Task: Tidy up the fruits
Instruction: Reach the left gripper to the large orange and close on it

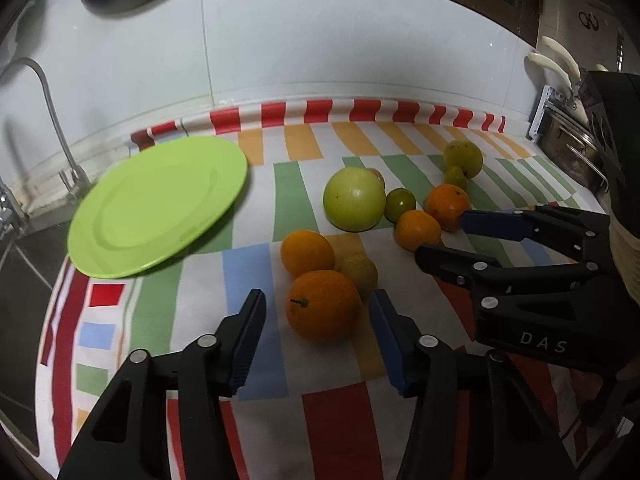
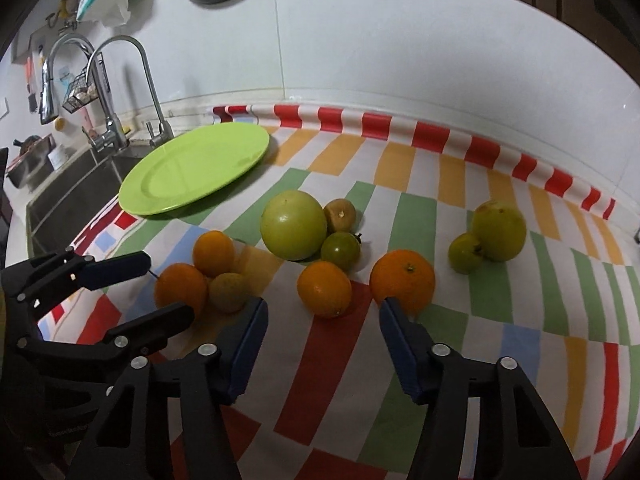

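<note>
Left tongs (image 1: 316, 334): jaws apart, astride the near orange (image 1: 323, 305), pads not touching it.
Right tongs (image 2: 323, 334): jaws apart, small orange (image 2: 324, 289) just ahead between the tips.
Slip risk: round fruit may roll off the closing pads.
Knock risk: brown fruit (image 1: 359, 274) touching the near orange may scatter.
Plate (image 1: 120, 256): bare, left of both tongs.

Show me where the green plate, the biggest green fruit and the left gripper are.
green plate (image 1: 120, 216), left wrist view, its flat centre
biggest green fruit (image 2: 293, 225), right wrist view, its front face
left gripper (image 1: 318, 312), left wrist view, midway between fingertips
</note>
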Demonstrator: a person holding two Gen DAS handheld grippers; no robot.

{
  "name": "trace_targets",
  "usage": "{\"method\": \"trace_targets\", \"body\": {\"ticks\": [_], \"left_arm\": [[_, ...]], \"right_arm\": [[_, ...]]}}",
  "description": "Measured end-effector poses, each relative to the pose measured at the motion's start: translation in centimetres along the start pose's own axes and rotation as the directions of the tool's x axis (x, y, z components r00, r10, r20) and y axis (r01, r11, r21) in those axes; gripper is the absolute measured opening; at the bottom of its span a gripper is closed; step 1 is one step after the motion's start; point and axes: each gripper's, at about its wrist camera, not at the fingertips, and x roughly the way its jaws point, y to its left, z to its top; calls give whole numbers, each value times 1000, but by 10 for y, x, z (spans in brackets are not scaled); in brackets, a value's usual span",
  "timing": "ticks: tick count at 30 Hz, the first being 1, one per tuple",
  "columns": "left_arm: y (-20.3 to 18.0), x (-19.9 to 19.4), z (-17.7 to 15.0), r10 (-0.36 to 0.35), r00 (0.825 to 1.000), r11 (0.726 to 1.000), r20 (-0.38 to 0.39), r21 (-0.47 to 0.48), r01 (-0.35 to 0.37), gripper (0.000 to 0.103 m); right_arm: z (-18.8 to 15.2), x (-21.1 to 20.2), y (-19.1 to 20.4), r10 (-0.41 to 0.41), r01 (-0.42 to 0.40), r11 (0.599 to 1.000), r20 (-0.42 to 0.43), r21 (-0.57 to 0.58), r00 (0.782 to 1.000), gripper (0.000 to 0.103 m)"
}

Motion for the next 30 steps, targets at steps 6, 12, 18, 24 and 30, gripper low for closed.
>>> {"method": "trace_targets", "body": {"ticks": [6, 12, 18, 24, 30], "left_arm": [[3, 6, 4, -26, 1000, 1000, -13, -15, 26, 43], [3, 9, 5, -31, 999, 999, -17, -13, 31, 41], [3, 9, 5, -32, 999, 999, -10, -11, 32, 41], [8, 1, 4, -27, 1000, 999, 11, -26, 27, 40], [17, -14, 6, -14, 999, 998, 44, -54, 16, 40]], "right_arm": [[2, 13, 1, 25, -25, 1000, -23, 5, 999, 52], [4, 22, -2, 35, -34, 999, -37, 25, 999, 45], [3, 26, -2, 26, -25, 999, -42, 22, 999, 34], [3, 22, -1, 24, -23, 999, -25, 31, 999, 34], [4, 5, 8, 14, -14, 999, 17, 29, 1000, 34]]}}
